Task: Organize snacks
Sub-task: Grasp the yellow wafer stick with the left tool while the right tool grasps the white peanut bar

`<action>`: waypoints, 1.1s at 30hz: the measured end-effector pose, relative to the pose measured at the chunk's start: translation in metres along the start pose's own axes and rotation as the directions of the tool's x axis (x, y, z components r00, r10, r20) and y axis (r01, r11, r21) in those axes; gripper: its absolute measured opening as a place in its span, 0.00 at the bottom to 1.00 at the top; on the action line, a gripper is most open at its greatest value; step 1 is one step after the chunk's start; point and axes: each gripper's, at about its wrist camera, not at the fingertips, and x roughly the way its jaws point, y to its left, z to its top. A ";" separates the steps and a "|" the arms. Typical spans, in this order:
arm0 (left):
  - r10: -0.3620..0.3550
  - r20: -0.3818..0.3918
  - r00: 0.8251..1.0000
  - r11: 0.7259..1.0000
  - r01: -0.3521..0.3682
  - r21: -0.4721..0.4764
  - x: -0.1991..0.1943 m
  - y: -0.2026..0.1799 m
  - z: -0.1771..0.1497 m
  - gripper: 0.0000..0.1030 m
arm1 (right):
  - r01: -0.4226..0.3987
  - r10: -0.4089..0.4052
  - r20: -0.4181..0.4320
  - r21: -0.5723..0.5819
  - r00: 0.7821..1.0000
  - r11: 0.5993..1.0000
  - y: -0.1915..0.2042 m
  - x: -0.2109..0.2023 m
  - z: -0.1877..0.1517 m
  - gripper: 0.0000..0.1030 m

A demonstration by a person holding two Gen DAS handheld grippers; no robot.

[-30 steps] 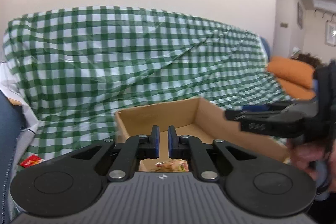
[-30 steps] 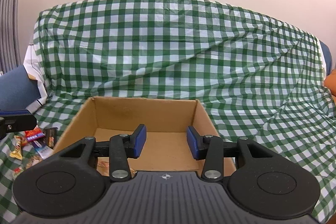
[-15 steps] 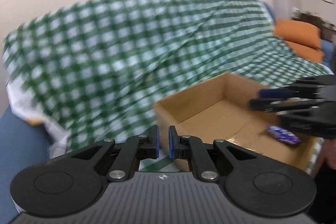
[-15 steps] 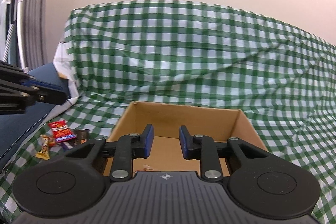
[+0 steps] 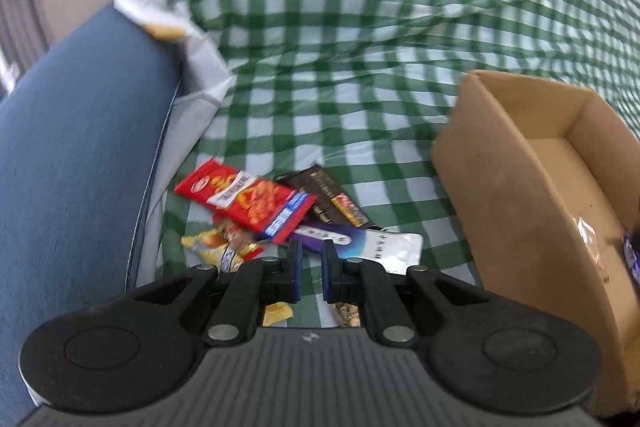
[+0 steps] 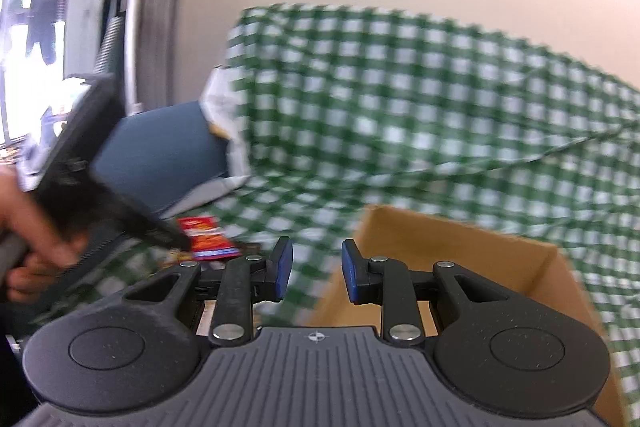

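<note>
Left wrist view, shut left tongs (image 5: 311,269) over snack pile (image 5: 280,211), cardboard box (image 5: 520,187) well right

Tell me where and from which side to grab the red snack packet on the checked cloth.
Take the red snack packet by its upper-left end, coming from above: it lies flat on top of the pile, and that end overhangs bare checked cloth, clear of the other wrappers.

Cardboard box (image 5: 516,195) blocks right – checked cloth (image 5: 340,107) clear

Black grippers (image 5: 311,277), blue-padded jaws
</note>
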 end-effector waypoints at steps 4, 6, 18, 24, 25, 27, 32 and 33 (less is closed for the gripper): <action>0.001 -0.039 0.999 0.991 -0.006 -0.131 0.008 0.024 0.005 0.10 | -0.118 0.118 -0.021 -0.003 0.993 0.993 0.029 0.011 0.007 0.28; -0.007 -0.067 0.998 0.978 -0.007 -0.207 0.012 0.039 0.006 0.10 | -0.165 0.165 -0.038 -0.005 0.986 0.986 0.047 0.017 0.007 0.28; -0.145 -0.168 0.975 0.856 0.039 -0.515 0.049 0.084 -0.003 0.10 | -0.217 0.173 -0.373 -0.079 0.912 0.973 0.117 0.088 -0.046 0.45; -0.057 -0.225 0.973 0.892 -0.052 -0.449 0.066 0.067 0.000 0.40 | -0.204 0.144 -0.433 -0.096 0.890 0.974 0.120 0.100 -0.060 0.59; -0.041 -0.234 0.971 0.899 -0.067 -0.433 0.069 0.066 0.000 0.40 | -0.205 0.141 -0.446 -0.098 0.884 0.974 0.121 0.102 -0.063 0.59; -0.018 -0.245 0.969 0.908 -0.086 -0.409 0.073 0.062 0.001 0.40 | -0.214 0.144 -0.471 -0.097 0.870 0.972 0.116 0.102 -0.069 0.61; 0.067 -0.278 0.958 0.933 -0.159 -0.324 0.084 0.053 0.002 0.35 | -0.211 0.145 -0.482 -0.086 0.864 0.974 0.112 0.110 -0.069 0.62; 0.078 -0.289 0.954 0.937 -0.169 -0.305 0.087 0.052 0.001 0.31 | -0.208 0.143 -0.484 -0.083 0.863 0.975 0.112 0.112 -0.069 0.62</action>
